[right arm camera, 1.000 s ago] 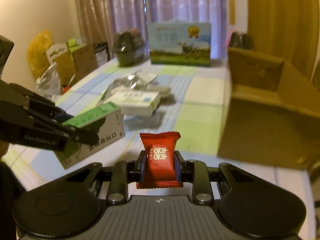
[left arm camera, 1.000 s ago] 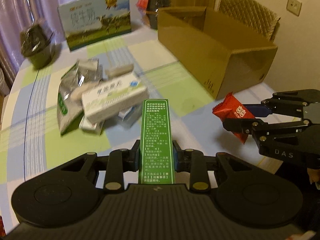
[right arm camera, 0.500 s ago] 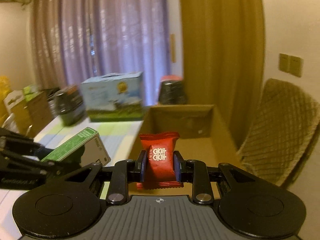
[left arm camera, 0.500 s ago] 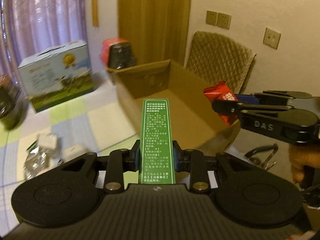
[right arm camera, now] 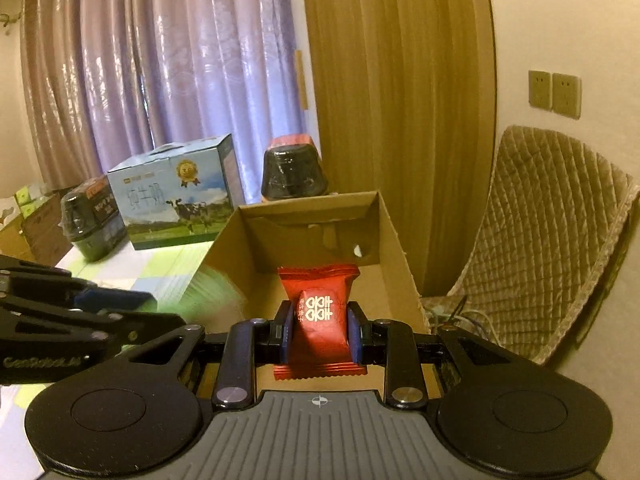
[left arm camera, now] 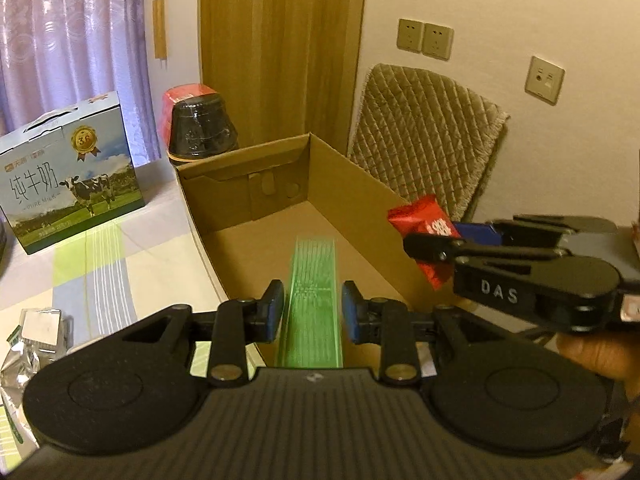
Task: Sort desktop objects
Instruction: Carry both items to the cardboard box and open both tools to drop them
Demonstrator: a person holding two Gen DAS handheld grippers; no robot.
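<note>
With our left gripper (left arm camera: 312, 308) parted, the blurred green box (left arm camera: 314, 292) sits loose between its pads over the open cardboard box (left arm camera: 360, 196). Our right gripper (right arm camera: 320, 330) pinches the red candy packet (right arm camera: 320, 312) above the carton; released crooked, it could clip the rim and bounce out.

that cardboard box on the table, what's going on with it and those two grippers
A person is sorting table items into the open cardboard box. The left hand-held gripper has its fingers spread, and the green box shows between them as a motion-blurred streak over the carton, apparently dropping in. The right hand-held gripper is shut on a red candy packet, held over the box's near end. The carton's visible floor looks bare.
</note>
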